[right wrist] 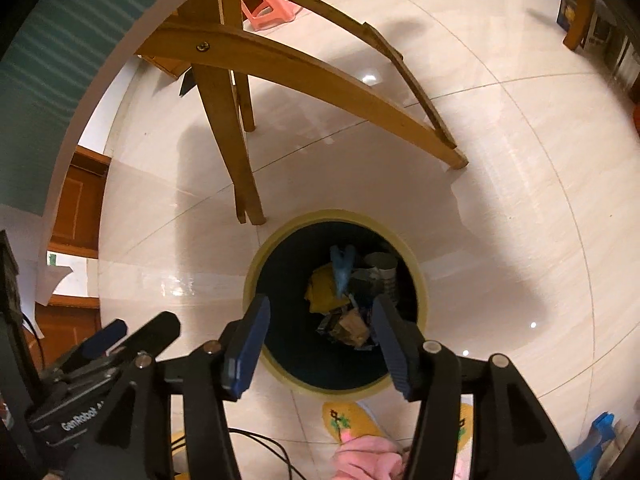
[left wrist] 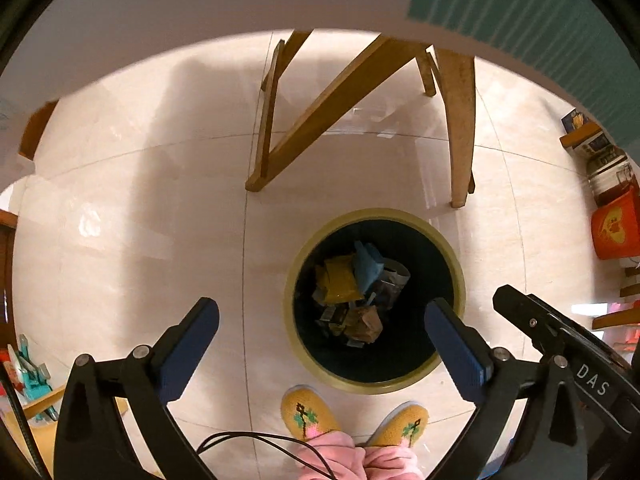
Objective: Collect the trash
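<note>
A round trash bin [left wrist: 456, 276] with a yellow-green rim and dark inside stands on the tiled floor, seen from above; it also shows in the right wrist view [right wrist: 420, 280]. Inside lie several pieces of trash: a yellow wrapper [left wrist: 340, 284], a blue scrap [left wrist: 368, 264], a brown crumpled piece [left wrist: 366, 322] and a grey packet [right wrist: 380, 268]. My left gripper [left wrist: 322, 322] is open and empty, above the bin's left side. My right gripper [right wrist: 322, 318] is open and empty, above the bin's opening. The right gripper's body [left wrist: 568, 344] shows in the left wrist view.
Wooden table legs [left wrist: 328, 108] stand just behind the bin. The person's yellow slippers [left wrist: 308, 412] are in front of it. A pink plastic stool [right wrist: 268, 4] stands farther back. Shelves with boxes and an orange box [left wrist: 616, 228] are at the right.
</note>
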A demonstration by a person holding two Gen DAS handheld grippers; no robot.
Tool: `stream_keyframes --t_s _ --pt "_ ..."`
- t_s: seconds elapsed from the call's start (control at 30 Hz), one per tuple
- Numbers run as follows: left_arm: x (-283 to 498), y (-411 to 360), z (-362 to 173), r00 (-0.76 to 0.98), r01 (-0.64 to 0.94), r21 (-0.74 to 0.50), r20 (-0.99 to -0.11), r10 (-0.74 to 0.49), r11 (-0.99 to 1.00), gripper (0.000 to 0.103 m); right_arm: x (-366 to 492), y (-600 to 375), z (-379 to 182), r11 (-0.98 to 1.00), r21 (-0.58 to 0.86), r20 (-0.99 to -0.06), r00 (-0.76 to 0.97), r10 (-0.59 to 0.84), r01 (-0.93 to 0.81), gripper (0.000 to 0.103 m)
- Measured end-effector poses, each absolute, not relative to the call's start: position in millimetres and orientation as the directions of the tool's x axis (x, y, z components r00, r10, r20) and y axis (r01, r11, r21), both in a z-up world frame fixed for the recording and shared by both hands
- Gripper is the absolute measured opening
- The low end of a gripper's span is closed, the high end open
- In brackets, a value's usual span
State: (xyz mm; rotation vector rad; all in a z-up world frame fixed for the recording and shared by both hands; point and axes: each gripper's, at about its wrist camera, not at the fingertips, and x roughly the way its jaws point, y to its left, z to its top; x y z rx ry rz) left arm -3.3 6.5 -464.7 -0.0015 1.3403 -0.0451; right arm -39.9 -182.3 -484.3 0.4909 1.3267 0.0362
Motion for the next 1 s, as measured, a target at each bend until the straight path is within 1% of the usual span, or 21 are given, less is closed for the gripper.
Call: stream_keyframes --t_s 0.3,0.53,0.77,1.0 --pt "-10 1 -438 0.27 0.04 -0.029 -0.962 -0.039 0.999 0.102 -46 -188 -466 0.909 0.348 -0.919 0.276 0.281 0.231 0.054" --pt "-16 -7 -396 0.287 0.053 -0.048 -0.956 -0.061 0.997 0.102 -53 -197 -424 0.916 0.335 -0.921 0.284 0.268 0.221 0.054" --pt "-23 -14 -344 0.286 0.086 -0.062 -0.955 -0.084 0.994 0.102 -57 -206 -376 0.917 0.326 -0.92 0.299 0.252 0.23 0.054" --pt "-27 -20 -268 0.33 0.123 -0.046 -0.94 -0.085 0.991 0.102 -56 -209 -311 0.926 0.316 -0.914 0.33 0.238 0.208 0.054"
